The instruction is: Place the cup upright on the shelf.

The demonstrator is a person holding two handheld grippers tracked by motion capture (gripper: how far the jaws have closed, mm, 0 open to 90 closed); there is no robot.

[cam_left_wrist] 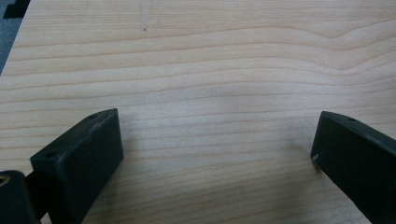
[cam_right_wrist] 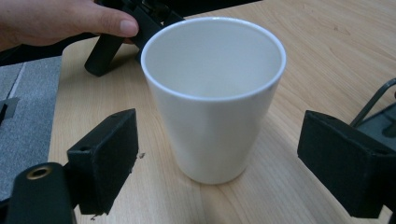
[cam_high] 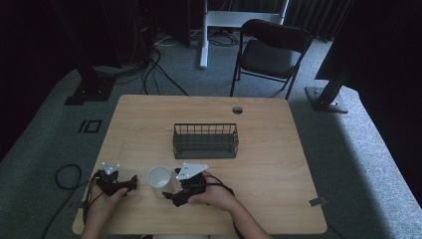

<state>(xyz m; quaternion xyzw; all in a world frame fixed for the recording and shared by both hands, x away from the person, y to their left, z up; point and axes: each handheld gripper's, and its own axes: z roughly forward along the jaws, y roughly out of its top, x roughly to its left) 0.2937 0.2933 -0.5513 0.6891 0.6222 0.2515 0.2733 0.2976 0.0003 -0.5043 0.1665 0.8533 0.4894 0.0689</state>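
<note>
Cup (cam_high: 159, 178) white, upright on surface (cam_high: 259, 164) near front edge, between left claw (cam_high: 130, 182) and right claw (cam_high: 168, 195), basket (cam_high: 205, 141) behind | left gripper view: left claw (cam_left_wrist: 217, 144) wide open over bare wood, holds nothing | right gripper view: cup (cam_right_wrist: 212, 98) between jaws of right claw (cam_right_wrist: 217, 161), wide open, not touching it

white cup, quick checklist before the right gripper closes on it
1. White cup upright on the table: ok.
2. Right gripper open, jaws either side of the cup: ok.
3. Jaws apart from the cup wall: ok, gaps on both sides.
4. Cup empty: ok, inside looks bare.
5. Left gripper clear of the cup: ok, open over bare wood.
6. Wire basket free to receive: cannot tell.
</note>
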